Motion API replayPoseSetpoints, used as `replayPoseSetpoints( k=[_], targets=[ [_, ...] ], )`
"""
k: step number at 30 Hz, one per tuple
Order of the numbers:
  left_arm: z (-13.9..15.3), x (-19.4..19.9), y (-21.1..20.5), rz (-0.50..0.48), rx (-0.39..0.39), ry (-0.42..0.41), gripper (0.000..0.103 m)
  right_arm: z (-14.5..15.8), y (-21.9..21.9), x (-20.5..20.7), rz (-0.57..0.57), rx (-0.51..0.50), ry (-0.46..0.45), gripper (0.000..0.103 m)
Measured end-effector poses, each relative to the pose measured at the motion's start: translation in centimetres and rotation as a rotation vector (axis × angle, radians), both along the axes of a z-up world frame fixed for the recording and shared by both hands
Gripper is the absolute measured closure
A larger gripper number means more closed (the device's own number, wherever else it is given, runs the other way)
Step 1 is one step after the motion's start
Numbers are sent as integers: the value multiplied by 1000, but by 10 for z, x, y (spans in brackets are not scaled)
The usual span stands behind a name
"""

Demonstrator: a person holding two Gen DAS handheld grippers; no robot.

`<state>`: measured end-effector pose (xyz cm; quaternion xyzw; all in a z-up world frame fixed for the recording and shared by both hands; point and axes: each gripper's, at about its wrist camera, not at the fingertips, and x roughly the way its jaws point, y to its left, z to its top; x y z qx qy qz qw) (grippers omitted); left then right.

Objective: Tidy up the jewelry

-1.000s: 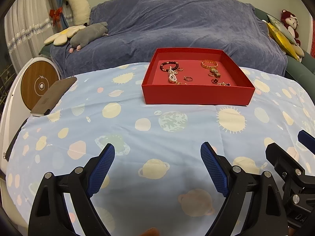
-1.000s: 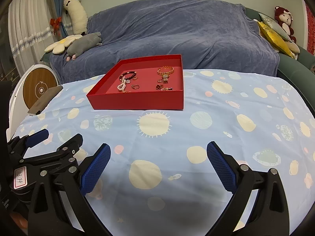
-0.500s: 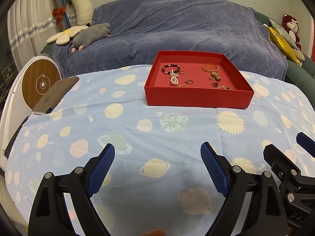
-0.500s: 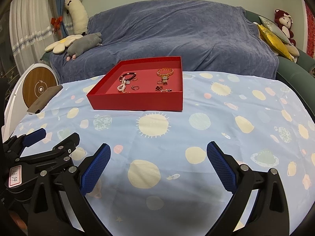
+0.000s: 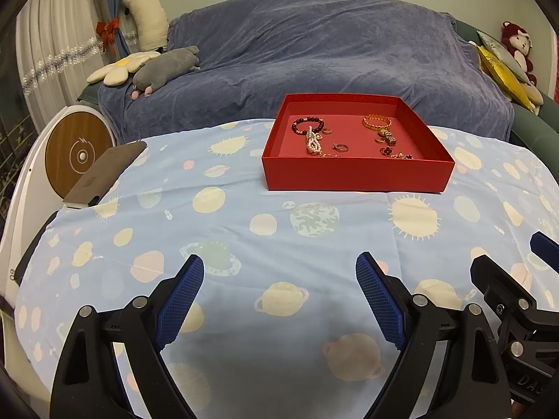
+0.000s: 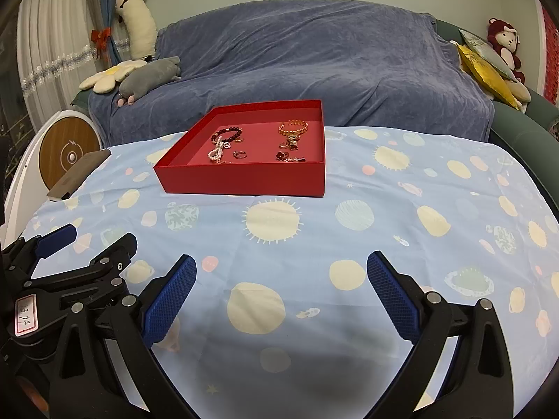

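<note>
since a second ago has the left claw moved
Yes. The left claw pulled back and rose: the red cardboard tray sits smaller and lower against the blue-draped sofa.

Planet-print tablecloth point(image 5: 244, 230) under red tray point(image 5: 356, 174)

We see a red box point(image 5: 356, 174) with a paler pinkish-red floor, on a light blue cloth point(image 5: 244, 216) printed with cream suns, pale yellow and peach planets and greenish globes. In the box lie a dark bead bracelet point(image 5: 307, 125), a white pearl string point(image 5: 313, 143) and a golden-orange bracelet point(image 5: 376, 122) (the smaller pieces look gold with dark red). Our grippers are black with blue pads point(image 6: 170, 302). The sofa cover point(image 6: 297, 66) behind is slate blue.
</note>
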<state>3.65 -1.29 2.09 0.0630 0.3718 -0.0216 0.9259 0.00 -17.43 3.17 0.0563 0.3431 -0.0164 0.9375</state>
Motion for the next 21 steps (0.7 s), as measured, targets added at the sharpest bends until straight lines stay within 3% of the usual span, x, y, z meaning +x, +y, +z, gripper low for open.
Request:
replayPoseSetpoints(
  k=[21],
  targets=[
    [-2,1,0,3,2,5,18,0,0,-1,-1,-3,-2,7]
  ],
)
